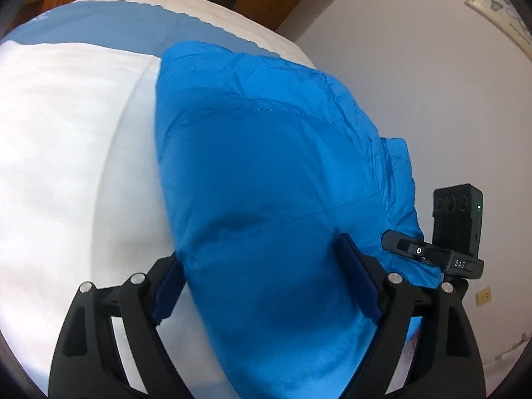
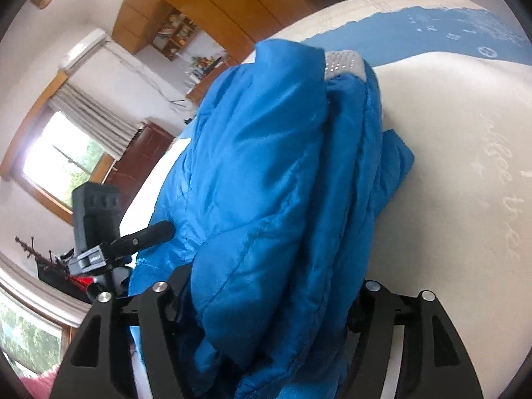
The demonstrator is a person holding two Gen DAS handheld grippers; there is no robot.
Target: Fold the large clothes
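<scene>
Left wrist view shows your left claw (image 1: 262, 279) spread wide, with the blue padded jacket (image 1: 266, 173) lying between its two fingers. The right pad (image 1: 357, 279) sits against the fabric, and the left pad (image 1: 166, 294) is at the jacket's edge; whether either one presses in, you cannot tell, though the cloth does not look pinched.

From that claw the jacket runs straight away toward the upper middle of the frame, so its long axis lines up with the fingers. It lies on the white bed (image 1: 66, 149), with the bed's blue band (image 1: 109, 26) beyond its far end.

Right wrist view gives the same picture from the other side: your right claw (image 2: 266, 302) is also wide, and the bundled jacket (image 2: 266, 183) fills the gap and hides both pads. Again the bulk runs up the frame from the claw, ending in a grey patch (image 2: 342, 63) at upper centre.

Both claws are at the near end of the jacket, side by side; neither is clearly nearer. Any next fold would likely carry this near end along that axis toward the far end.
</scene>
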